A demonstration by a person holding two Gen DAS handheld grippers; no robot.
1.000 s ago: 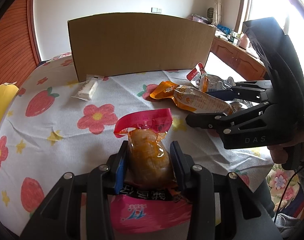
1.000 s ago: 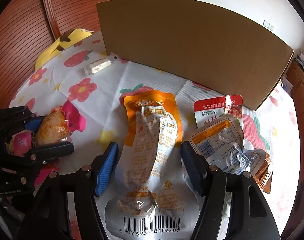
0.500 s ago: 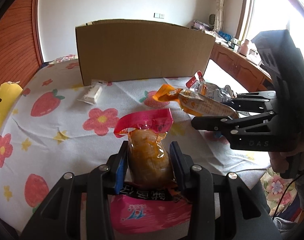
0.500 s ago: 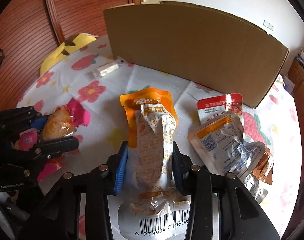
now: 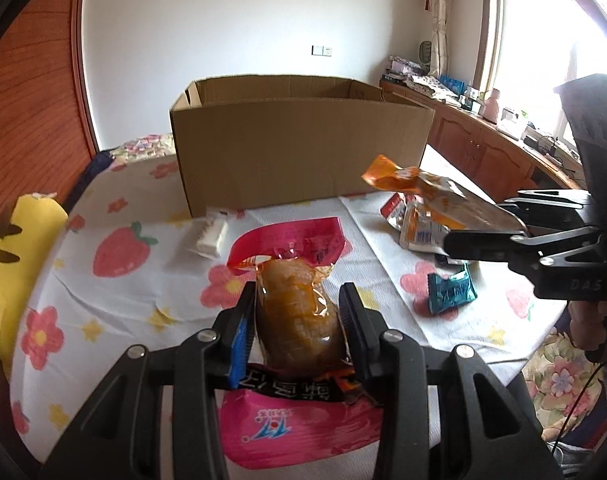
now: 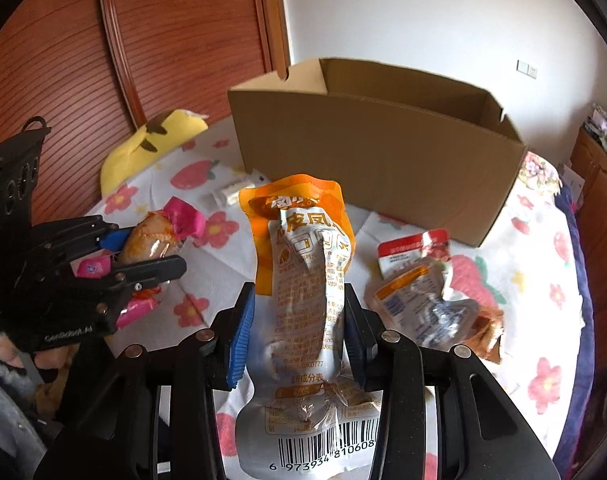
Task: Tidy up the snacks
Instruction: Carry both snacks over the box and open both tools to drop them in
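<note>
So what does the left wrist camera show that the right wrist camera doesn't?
Only the left wrist view shows a teal wrapper lying on the tablecloth, plus the window and the cluttered wooden counter beneath it.

Only the right wrist view shows the barcode end of the orange and silver pouch.

Both show the open cardboard box, the yellow plush, the small white packet, the pouches left on the cloth, the left gripper clamped on the pink packet and the right gripper clamped on that pouch.

The floor of the cardboard box is hidden by its front wall. The silver pouch is cut off by the lower edge of the right wrist view. The windowsill clutter cannot be made out.
</note>
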